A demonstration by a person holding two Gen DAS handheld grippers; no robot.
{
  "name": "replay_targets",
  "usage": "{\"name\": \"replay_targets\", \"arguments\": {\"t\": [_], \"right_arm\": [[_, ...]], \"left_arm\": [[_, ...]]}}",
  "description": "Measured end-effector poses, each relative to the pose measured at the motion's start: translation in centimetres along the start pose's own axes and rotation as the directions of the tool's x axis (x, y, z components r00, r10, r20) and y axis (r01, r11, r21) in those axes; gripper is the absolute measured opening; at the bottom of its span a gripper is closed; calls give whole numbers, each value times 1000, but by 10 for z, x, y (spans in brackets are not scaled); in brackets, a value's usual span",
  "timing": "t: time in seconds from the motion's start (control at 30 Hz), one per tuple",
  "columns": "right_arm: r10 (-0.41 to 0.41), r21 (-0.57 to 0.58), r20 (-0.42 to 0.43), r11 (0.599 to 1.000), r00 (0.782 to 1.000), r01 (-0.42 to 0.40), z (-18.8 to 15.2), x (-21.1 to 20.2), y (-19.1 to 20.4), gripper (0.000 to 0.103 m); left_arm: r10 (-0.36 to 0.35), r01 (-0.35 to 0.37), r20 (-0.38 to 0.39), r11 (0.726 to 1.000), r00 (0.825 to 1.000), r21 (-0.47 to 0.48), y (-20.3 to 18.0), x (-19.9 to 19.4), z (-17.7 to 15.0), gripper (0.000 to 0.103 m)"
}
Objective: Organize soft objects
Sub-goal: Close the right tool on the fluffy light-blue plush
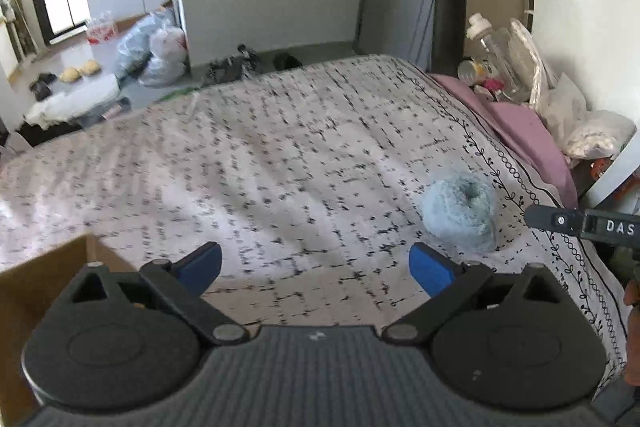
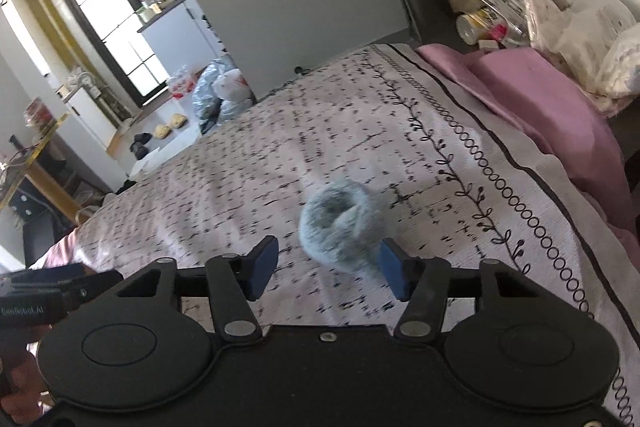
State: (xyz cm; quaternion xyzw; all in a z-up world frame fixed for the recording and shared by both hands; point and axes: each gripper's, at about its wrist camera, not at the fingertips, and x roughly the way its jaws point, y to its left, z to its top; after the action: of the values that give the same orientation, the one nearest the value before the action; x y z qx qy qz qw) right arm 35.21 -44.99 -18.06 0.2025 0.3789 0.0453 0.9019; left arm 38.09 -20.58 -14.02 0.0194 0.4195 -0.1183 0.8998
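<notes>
The black left gripper with blue pads (image 1: pixel 316 273) is hanging wide apart — the matching black right gripper (image 2: pixel 326 275) is standing half-spread, tilted downward.

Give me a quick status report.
Left gripper open, empty. Right gripper open around blue fuzzy roll on bedspread, not gripping. Nothing blocking.

The right gripper (image 2: pixel 326 269) points down at a bed with a patterned bedspread (image 2: pixel 360 131). Its jaws stand apart, and a fluffy grey-blue rolled sock (image 2: pixel 340 227) lies on the bedspread just ahead of them, close to the right blue pad. A pink pillow (image 2: pixel 532 95) lies at the far right. The left gripper (image 2: pixel 48 291) shows at the left edge.
</notes>
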Motion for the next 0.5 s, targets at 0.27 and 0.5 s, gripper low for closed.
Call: {"name": "replay_targets", "arguments": {"t": [0.27, 0.5], "right_arm": [[-26, 21, -34, 999, 999, 26, 13, 24, -16, 48], [-40, 23, -58, 999, 998, 41, 19, 43, -23, 45]], "left_arm": [[-78, 77, 16, 997, 997, 26, -22, 35, 17, 83], [-162, 161, 26, 987, 986, 30, -48, 71, 33, 60]]}}
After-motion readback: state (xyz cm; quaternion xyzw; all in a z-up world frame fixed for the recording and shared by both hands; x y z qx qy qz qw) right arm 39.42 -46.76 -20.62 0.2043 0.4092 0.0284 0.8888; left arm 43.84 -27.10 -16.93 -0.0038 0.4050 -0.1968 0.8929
